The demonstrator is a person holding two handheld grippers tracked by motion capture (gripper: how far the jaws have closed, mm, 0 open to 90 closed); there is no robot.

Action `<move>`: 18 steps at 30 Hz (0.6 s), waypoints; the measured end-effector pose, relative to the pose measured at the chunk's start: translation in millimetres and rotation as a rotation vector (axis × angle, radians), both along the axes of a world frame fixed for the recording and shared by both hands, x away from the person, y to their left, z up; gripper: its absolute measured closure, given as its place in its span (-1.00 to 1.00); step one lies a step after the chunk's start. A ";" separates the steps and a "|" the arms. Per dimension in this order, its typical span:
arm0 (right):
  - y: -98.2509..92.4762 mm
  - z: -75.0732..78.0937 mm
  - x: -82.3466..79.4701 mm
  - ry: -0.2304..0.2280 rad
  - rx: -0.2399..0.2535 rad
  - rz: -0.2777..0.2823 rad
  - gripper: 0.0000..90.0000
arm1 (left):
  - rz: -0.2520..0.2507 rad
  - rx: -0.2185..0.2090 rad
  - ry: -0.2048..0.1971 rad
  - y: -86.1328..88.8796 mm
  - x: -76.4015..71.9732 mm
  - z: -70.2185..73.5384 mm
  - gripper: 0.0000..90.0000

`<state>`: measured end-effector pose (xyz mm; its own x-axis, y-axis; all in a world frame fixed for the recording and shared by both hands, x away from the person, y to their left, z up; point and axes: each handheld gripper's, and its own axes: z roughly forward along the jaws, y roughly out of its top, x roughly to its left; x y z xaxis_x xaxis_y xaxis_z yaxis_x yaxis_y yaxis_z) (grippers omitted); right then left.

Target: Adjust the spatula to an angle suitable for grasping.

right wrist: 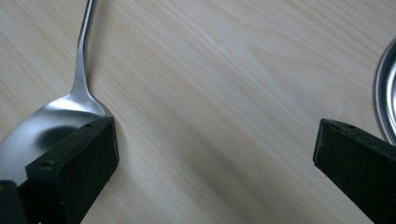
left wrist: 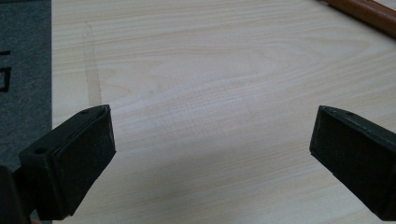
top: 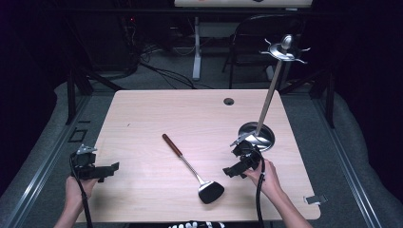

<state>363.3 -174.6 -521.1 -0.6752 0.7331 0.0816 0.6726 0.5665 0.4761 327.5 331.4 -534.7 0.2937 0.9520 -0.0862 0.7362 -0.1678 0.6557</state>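
Holding my right gripper (top: 235,167) low over the table (top: 142,118), I see its jaws spread wide with nothing between them. Just to its left lies the spatula (top: 194,170), blade nearest me, brown handle pointing away. Beside the gripper stands the utensil stand (top: 259,134) on its round base. My left gripper (top: 102,171) hovers wide open and empty at the table's left edge.

No readable text, label, brand, number or sign on anything here.
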 end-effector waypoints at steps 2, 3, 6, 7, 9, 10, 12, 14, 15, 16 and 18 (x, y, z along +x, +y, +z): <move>3.8 -0.4 -0.3 -0.004 0.010 0.009 -1.00 | 0.002 -0.001 -0.002 -0.1 0.1 -0.3 -1.00; 3.8 -0.4 -0.3 -0.004 0.010 0.009 -1.00 | 0.002 -0.001 -0.002 -0.1 0.1 -0.3 -1.00; 8.8 -0.3 -0.4 0.003 0.023 0.019 -0.99 | 0.003 -0.002 0.004 0.0 0.3 -0.2 -1.00; 10.9 0.1 0.0 0.004 0.023 0.026 -0.99 | 0.003 -0.003 0.004 -0.1 0.5 -0.3 -1.00; 18.1 0.3 0.3 0.011 0.044 0.032 -0.97 | 0.005 -0.002 0.000 -0.8 0.7 -0.4 -1.00; 22.5 1.3 0.7 0.012 0.037 0.048 -0.96 | 0.005 -0.001 -0.001 -1.1 0.8 -0.4 -1.00; 37.3 2.3 1.2 0.015 0.032 0.087 -0.87 | 0.002 0.002 0.001 -1.1 0.9 -0.4 -1.00; 42.0 2.0 1.2 0.017 0.040 0.096 -0.82 | 0.005 0.001 0.003 -0.8 0.9 -0.8 -1.00; 46.0 1.2 1.7 0.019 0.043 0.109 -0.75 | 0.002 0.002 0.009 -0.1 0.9 -0.8 -1.00; 49.7 0.9 2.1 0.021 0.032 0.120 -0.67 | 0.004 0.000 0.011 0.2 0.8 -0.9 -1.00; 56.8 -1.6 2.2 0.034 0.036 0.127 -0.59 | 0.003 -0.001 0.012 0.9 0.8 -1.1 -1.00</move>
<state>365.5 -117.8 -522.7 -0.7588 0.6380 0.1308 0.6125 0.6309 0.4762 328.2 332.3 -535.7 0.2897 0.9528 -0.0908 0.7444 -0.1647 0.6471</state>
